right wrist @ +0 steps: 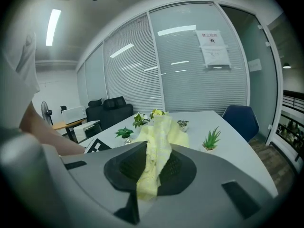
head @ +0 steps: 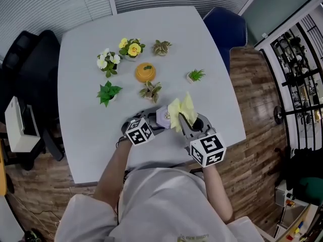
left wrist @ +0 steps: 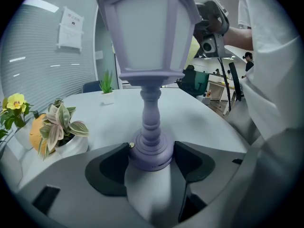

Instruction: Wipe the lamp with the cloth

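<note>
A lilac lantern-shaped lamp (head: 164, 116) stands upright on the white table (head: 81, 95) near its front edge. In the left gripper view its shade (left wrist: 151, 37) towers overhead and its round base (left wrist: 151, 152) sits between the jaws. My left gripper (left wrist: 151, 161) is shut on that base, with a pad against each side. A pale yellow cloth (head: 181, 110) hangs from my right gripper (head: 182, 120), which is shut on it just right of the lamp's top. In the right gripper view the cloth (right wrist: 156, 151) drapes over the jaws (right wrist: 151, 169).
Several small potted plants (head: 108, 92) and an orange pumpkin-like ornament (head: 145, 72) stand on the far half of the table. A variegated plant (left wrist: 59, 127) is close to the lamp's left. A blue chair (head: 225, 26) is at the far right and black chairs (head: 30, 59) stand at the left.
</note>
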Tool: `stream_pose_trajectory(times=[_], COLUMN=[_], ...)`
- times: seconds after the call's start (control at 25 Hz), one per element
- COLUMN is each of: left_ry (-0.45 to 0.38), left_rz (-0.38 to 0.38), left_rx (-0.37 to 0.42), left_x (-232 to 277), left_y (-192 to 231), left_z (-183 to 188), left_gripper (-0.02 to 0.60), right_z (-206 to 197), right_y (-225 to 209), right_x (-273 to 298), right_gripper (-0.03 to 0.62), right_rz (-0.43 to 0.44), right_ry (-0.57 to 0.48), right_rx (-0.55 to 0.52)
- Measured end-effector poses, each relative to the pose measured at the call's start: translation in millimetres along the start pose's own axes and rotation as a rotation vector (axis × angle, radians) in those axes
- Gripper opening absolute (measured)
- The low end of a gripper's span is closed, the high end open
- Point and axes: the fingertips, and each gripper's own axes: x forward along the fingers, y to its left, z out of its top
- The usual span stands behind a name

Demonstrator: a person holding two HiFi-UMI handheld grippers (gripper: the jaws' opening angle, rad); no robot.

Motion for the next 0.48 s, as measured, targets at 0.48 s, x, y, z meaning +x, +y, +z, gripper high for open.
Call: stream_pose_trajectory(times=[0.48], left_ry=[-0.003], left_rz=[0.002], left_rx=[-0.001], left_x=[0], left_y=[-1], left_z=[-2], left_gripper=[0.313], right_z=[-10], right_y=[6], right_x=[13], right_gripper=[0.048], right_rz=[0.003], right_ry=[0.046], right_rx=[-0.046])
